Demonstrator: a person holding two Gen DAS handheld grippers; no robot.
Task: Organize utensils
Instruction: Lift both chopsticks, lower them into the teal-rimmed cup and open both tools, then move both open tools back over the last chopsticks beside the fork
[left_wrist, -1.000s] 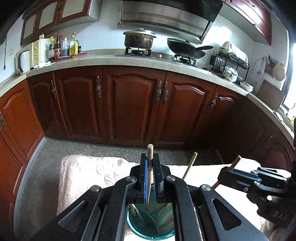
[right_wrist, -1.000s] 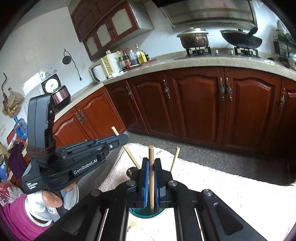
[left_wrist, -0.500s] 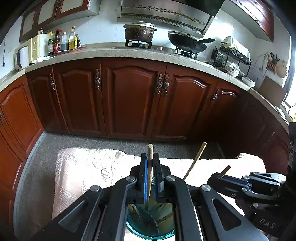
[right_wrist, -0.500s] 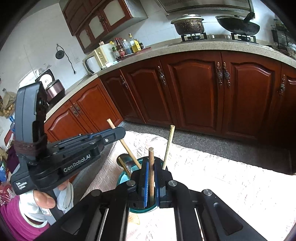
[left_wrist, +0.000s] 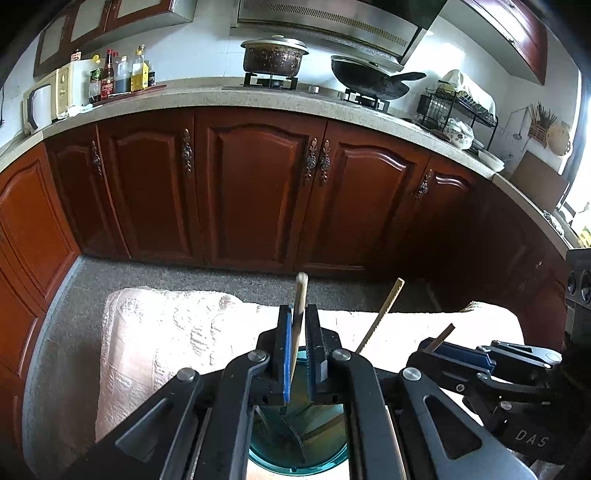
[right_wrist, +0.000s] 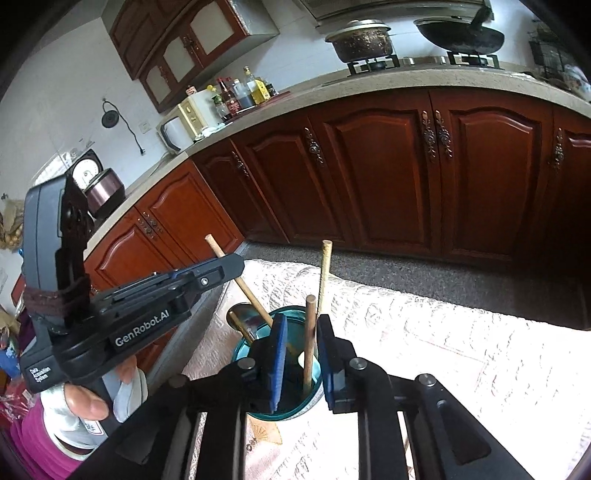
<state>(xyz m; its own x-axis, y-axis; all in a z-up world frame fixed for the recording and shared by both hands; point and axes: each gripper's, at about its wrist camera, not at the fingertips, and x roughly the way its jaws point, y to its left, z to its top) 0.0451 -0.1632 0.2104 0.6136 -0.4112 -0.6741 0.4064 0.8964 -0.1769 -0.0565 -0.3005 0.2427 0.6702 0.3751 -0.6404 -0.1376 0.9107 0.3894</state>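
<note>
Wooden stick (left_wrist: 298, 325) sits clamped in the left gripper (left_wrist: 300, 354), angled down over the teal cup (right_wrist: 280, 387). Right gripper (right_wrist: 300, 363) is opening around a brown stick (right_wrist: 309, 343) standing in the cup on the pale cloth-covered table (right_wrist: 461, 354); red-brown cabinets (left_wrist: 258, 184) stand far behind.

Red-brown wooden cabinets (left_wrist: 255, 192) under speckled countertop (left_wrist: 207, 96), grey floor (left_wrist: 155, 273).

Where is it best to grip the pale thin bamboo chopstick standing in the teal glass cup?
Grip the pale bamboo chopstick on its bare upper shaft, above the rim of the teal glass cup: it stands almost upright and free there, while the brown wooden stick crowds it lower down. Probably come from the right in the right wrist view; the left gripper fills the left.
</note>
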